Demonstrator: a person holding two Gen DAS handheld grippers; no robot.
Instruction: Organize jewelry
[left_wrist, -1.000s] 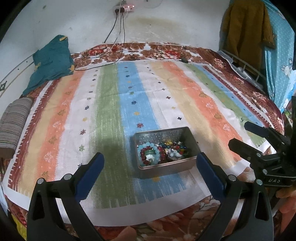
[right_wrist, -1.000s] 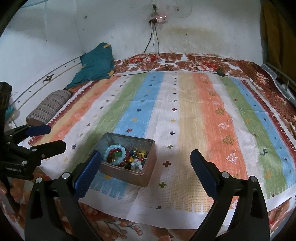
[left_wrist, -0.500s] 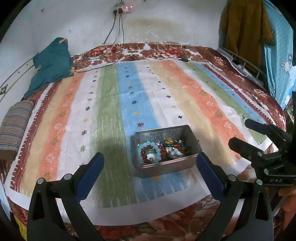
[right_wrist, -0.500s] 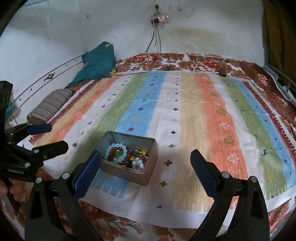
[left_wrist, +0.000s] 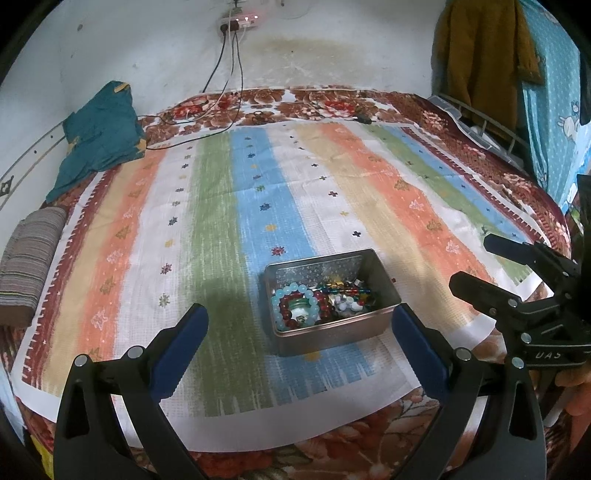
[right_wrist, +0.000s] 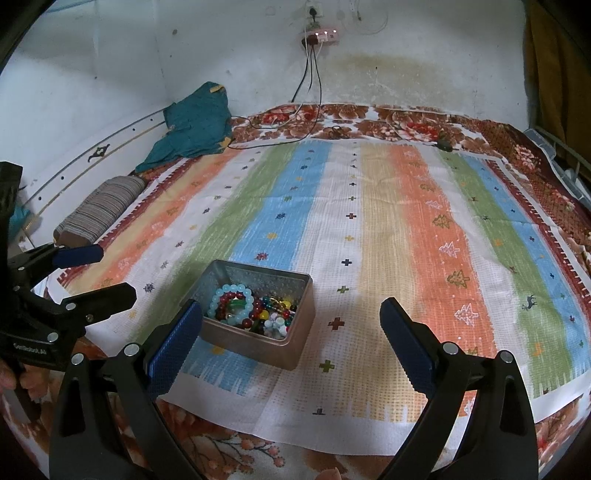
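You held both tools, left (left_wrist: 300, 336) and right (right_wrist: 291, 331), wide open and empty near the tin (left_wrist: 334, 334) of beads (right_wrist: 251, 308) on the bed (right_wrist: 388, 229).

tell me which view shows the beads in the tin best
The left wrist view: the tin sits almost centred between the open fingers, and the beads show unblocked. In the right wrist view the beads are just as visible, but a blue finger pad overlaps the tin's near corner.

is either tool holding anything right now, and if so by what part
Nothing is held. The left tool and right tool are both open and empty; the bracelets lie in the metal tin.
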